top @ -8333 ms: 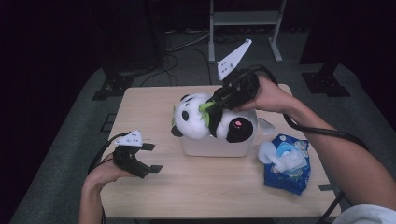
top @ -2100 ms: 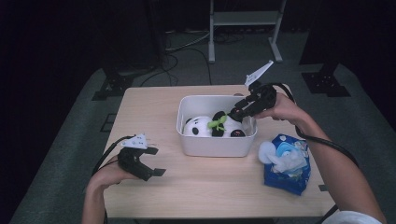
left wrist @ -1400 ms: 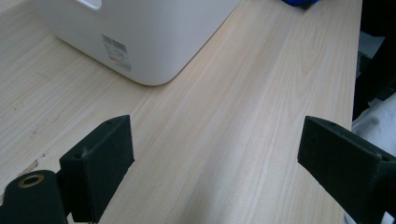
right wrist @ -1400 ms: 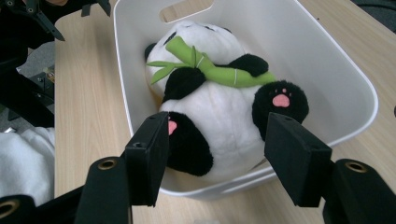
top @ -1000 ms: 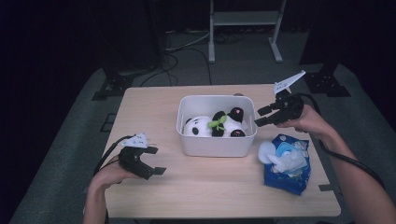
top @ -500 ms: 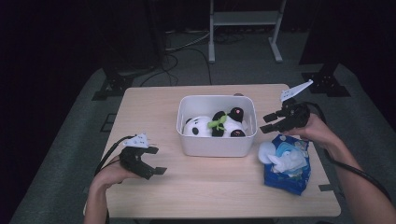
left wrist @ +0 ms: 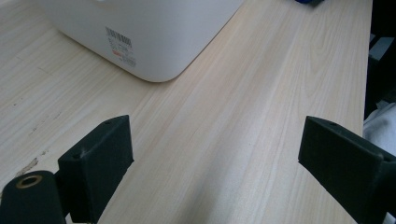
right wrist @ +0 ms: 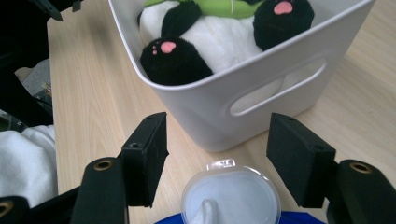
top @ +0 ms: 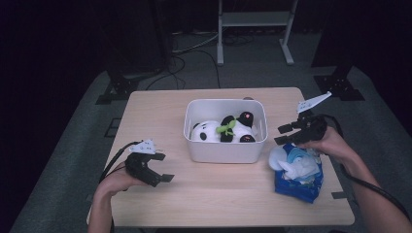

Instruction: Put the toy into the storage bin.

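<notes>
A white bin [top: 224, 148] stands mid-table with a black-and-white panda plush [top: 209, 132] lying in it. To the bin's right lies a blue wipes pack [top: 300, 175] with a clear round lid [right wrist: 230, 197]. My right gripper [top: 283, 134] hovers open just above the pack's near-bin end, and nothing sits between its jaws. In the right gripper view its jaws [right wrist: 218, 161] straddle the lid from above, with the bin wall [right wrist: 261, 86] and the panda [right wrist: 205, 44] beyond. My left gripper [top: 163, 168] rests open at the front left; in its own view [left wrist: 215, 154] it faces bare wood and the bin's corner [left wrist: 154, 37].
The wooden table [top: 160, 111] has free room left of and in front of the bin. Behind it on the dark floor stand a metal rack [top: 253, 22], cables and black stand feet [top: 116, 90]. A cable trails from each gripper.
The right gripper has moved down and toward the front, from beside the bin's right rim to just over the wipes pack. The left gripper has stayed put.
</notes>
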`<state>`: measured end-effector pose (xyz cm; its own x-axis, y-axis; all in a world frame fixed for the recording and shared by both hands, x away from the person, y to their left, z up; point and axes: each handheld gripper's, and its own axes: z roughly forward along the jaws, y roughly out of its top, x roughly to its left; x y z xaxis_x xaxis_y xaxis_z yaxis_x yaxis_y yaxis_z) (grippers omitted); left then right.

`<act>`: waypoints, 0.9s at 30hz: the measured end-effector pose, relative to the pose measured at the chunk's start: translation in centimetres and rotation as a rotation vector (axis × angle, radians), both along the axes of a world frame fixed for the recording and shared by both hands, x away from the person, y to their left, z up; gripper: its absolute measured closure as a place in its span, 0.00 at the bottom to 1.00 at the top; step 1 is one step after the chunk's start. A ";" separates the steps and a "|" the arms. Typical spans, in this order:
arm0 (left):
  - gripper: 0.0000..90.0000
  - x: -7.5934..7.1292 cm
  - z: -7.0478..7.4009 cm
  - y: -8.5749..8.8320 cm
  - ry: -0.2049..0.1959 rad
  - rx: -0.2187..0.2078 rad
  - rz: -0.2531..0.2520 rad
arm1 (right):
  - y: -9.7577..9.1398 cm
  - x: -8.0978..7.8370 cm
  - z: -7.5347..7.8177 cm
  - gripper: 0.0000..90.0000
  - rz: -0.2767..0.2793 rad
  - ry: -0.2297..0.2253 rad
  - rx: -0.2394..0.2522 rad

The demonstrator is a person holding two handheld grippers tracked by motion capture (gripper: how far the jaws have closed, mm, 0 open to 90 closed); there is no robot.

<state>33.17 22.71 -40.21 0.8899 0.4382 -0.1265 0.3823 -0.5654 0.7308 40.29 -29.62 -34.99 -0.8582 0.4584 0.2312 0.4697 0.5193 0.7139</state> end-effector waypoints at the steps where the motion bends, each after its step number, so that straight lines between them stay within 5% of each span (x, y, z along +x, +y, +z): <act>1: 0.10 0.0 0.0 0.0 0.001 0.000 0.001 | -0.1 -0.1 -0.1 0.41 -0.003 0.005 0.005; 27: 0.10 -0.1 0.0 0.1 0.002 0.000 -0.002 | -1.2 -2.2 -2.5 0.40 -0.022 0.029 0.025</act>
<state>33.12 22.77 -40.25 0.8905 0.4368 -0.1278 0.3825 -0.5663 0.7301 38.13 -30.81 -37.49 -0.8406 0.4711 0.2673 0.5016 0.4909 0.7123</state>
